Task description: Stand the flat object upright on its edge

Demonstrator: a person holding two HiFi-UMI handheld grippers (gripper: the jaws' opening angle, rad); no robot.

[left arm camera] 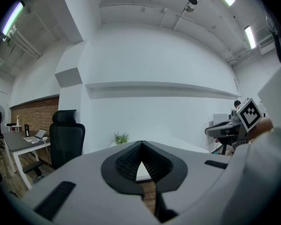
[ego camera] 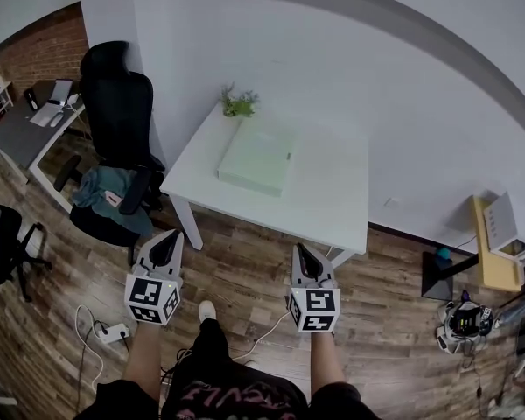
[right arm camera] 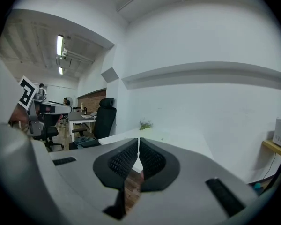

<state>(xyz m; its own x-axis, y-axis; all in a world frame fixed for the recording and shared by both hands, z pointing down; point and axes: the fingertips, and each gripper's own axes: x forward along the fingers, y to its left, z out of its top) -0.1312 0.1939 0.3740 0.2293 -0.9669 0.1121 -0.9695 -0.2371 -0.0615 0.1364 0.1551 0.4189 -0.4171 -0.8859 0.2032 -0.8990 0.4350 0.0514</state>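
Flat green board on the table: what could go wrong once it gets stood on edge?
1. The board lies flat on the table, and the left gripper and right gripper both have shut jaws, so prying at an edge may just slide it.
2. The plant stands close by its far corner and could be knocked.

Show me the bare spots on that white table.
Bare: the table right of the flat green object, to its right edge; also the strip along the near edge. Crowded: the back left corner, where the plant stands by the object.
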